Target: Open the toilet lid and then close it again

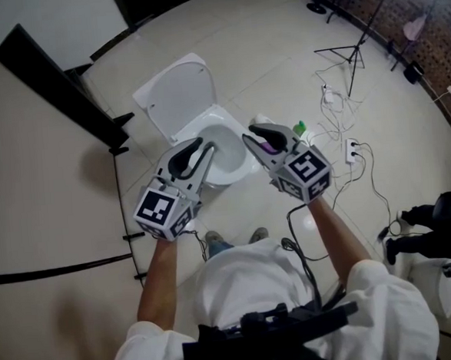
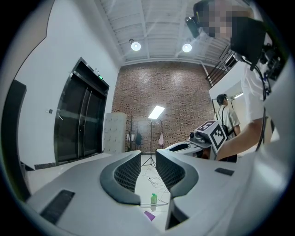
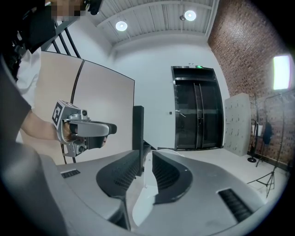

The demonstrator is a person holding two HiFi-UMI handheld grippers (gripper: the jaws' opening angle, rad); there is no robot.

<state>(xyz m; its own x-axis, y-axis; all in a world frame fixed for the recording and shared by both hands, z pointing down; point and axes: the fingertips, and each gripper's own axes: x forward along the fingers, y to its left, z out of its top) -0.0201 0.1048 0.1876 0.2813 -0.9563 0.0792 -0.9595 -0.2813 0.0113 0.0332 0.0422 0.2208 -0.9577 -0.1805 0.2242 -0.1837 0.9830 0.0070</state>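
Observation:
The white toilet stands on the floor with its lid (image 1: 177, 94) raised and leaning back, and the bowl (image 1: 225, 154) is uncovered. My left gripper (image 1: 205, 147) hovers over the bowl's near left rim, touching nothing. In the left gripper view its jaws (image 2: 148, 155) stand a little apart with only the floor between them. My right gripper (image 1: 251, 132) hangs over the bowl's right side. In the right gripper view its jaws (image 3: 146, 156) show a narrow gap with nothing in it, and the white lid (image 3: 148, 174) lies beyond them. Each gripper sees the other, the right gripper (image 2: 185, 146) and the left gripper (image 3: 109, 129).
A green bottle (image 1: 299, 127) and a purple item (image 1: 266, 145) lie on the floor right of the toilet. Cables and a power strip (image 1: 352, 151) spread further right, near a tripod stand (image 1: 351, 51). A black-edged partition (image 1: 57, 87) stands to the left. A crouching person (image 1: 436, 214) is at the right edge.

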